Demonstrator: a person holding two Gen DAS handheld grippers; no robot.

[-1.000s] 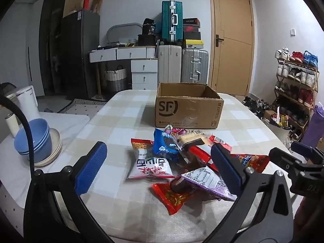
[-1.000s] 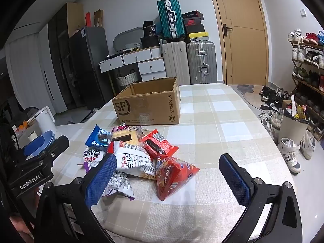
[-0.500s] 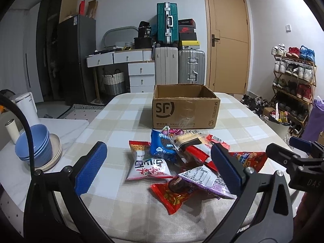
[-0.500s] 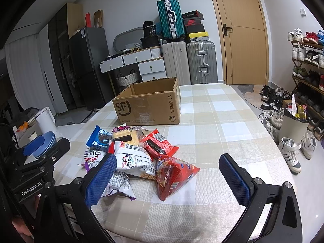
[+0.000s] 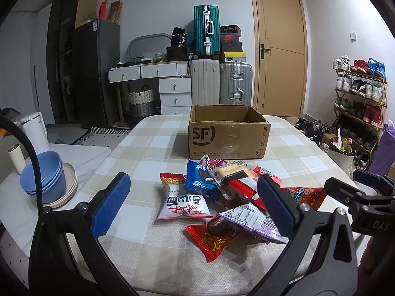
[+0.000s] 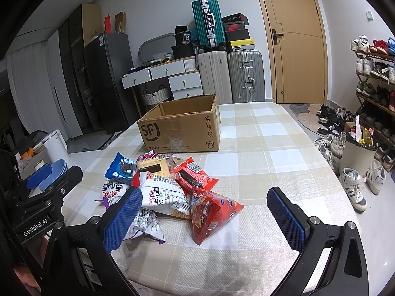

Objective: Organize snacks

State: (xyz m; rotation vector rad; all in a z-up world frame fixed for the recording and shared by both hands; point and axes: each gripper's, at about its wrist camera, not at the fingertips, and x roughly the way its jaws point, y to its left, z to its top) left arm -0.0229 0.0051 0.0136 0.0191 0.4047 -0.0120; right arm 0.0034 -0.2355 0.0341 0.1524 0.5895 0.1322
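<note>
A pile of snack packets (image 5: 222,197) lies on the checked tablecloth, also in the right wrist view (image 6: 167,187). It holds a white packet (image 5: 184,203), a blue cookie packet (image 5: 200,180) and a red puffed bag (image 6: 209,212). Behind it stands an open SF cardboard box (image 5: 227,135), also in the right wrist view (image 6: 182,128). My left gripper (image 5: 195,207) is open and empty just before the pile. My right gripper (image 6: 205,218) is open and empty above the red bag.
A side table at the left holds stacked blue bowls (image 5: 44,180) and a white kettle (image 5: 35,129). Suitcases (image 5: 222,83), drawers and a door stand behind the table. A shoe rack (image 5: 360,98) and a bin (image 6: 358,150) stand at the right.
My left gripper has drawn back slightly, so the pile and box look a little farther. The right gripper has barely moved. Both stay open.
</note>
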